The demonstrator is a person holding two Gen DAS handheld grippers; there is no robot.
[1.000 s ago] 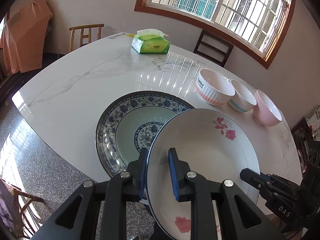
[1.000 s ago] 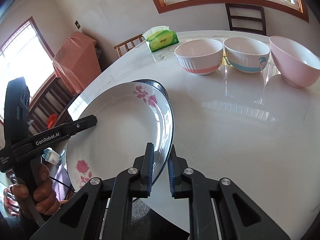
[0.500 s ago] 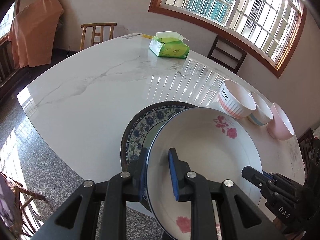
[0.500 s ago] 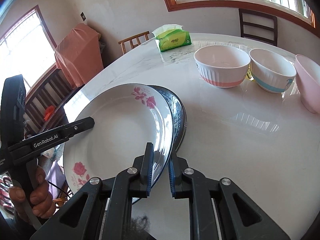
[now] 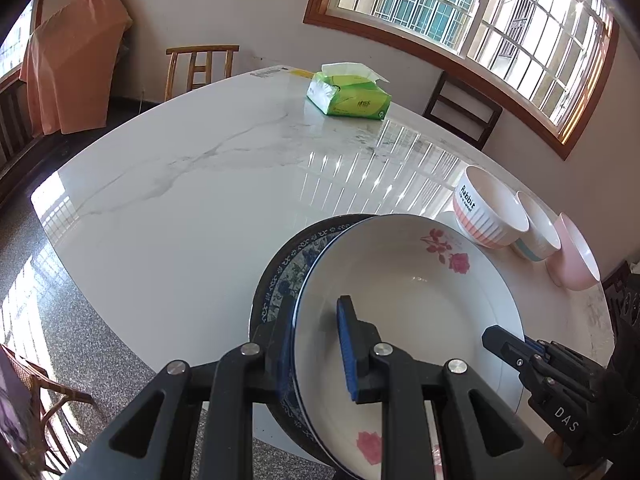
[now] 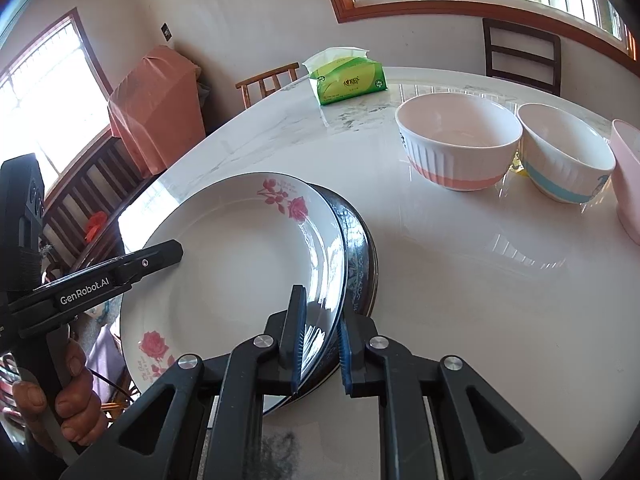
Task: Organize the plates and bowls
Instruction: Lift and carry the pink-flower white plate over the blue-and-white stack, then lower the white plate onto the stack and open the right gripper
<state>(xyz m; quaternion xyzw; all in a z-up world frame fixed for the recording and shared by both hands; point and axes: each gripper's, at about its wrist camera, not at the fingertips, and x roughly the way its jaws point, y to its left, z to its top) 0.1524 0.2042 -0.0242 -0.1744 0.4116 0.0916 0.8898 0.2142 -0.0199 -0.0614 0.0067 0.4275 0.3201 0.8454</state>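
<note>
A white plate with pink roses [image 5: 412,312] [image 6: 240,272] lies almost fully over the blue-patterned plate [image 5: 288,276] [image 6: 360,264], which sits on the marble table. My left gripper [image 5: 316,344] is shut on the rose plate's near rim. My right gripper [image 6: 320,332] is shut on the opposite rim. Each gripper shows in the other's view, the right gripper [image 5: 520,356] and the left gripper [image 6: 160,256]. Three bowls stand in a row to the right: a white bowl with a pink band [image 5: 488,212] [image 6: 456,140], a white bowl with a blue band [image 5: 538,232] [image 6: 564,152], and a pink bowl [image 5: 576,252] [image 6: 626,176].
A green tissue pack [image 5: 348,94] [image 6: 346,76] lies at the table's far side. Wooden chairs [image 5: 200,64] [image 6: 520,52] stand around the table [image 5: 192,184]. The plates sit near the table's front edge. An orange-covered object [image 5: 68,60] stands by the wall.
Both grippers have carried the rose plate over the blue-patterned plate and lowered it, so it now covers nearly all of that plate. Both stay shut on its rim.
</note>
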